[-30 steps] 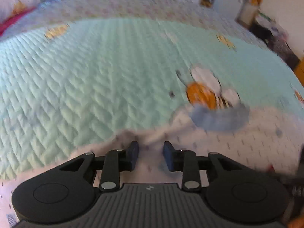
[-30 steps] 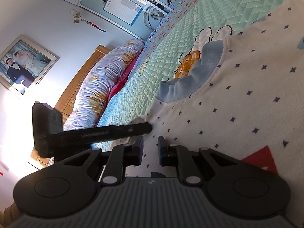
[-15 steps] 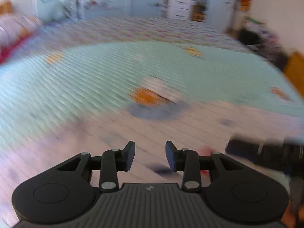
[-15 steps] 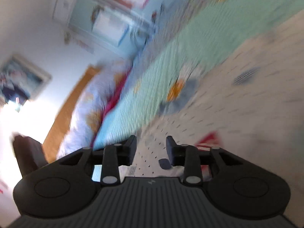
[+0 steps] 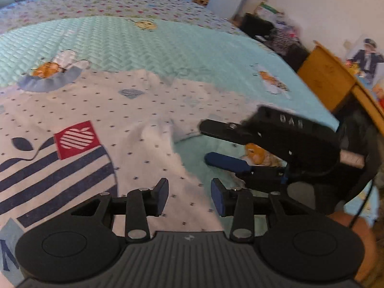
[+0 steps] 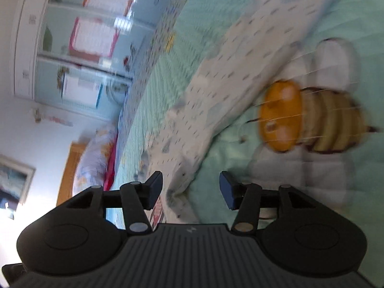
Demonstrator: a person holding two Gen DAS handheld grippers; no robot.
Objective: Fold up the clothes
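- The white dotted shirt [image 5: 100, 110] lies spread on the mint quilt [image 5: 148, 45].
- Left gripper [image 5: 189, 195] hovers over the shirt's hem, jaws apart, empty.
- Right gripper [image 6: 190, 187], wide open and empty, is beside the shirt's sleeve [image 6: 216, 91].

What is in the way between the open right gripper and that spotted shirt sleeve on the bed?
Nothing visible. The right gripper is open, and the sleeve lies on the green quilt just ahead of its fingers.

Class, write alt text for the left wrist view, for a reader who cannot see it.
A white dotted shirt with a navy-striped apple print lies spread on a mint quilted bedspread. The open left gripper hovers over its edge, and the open right gripper reaches in from the right beside a sleeve.
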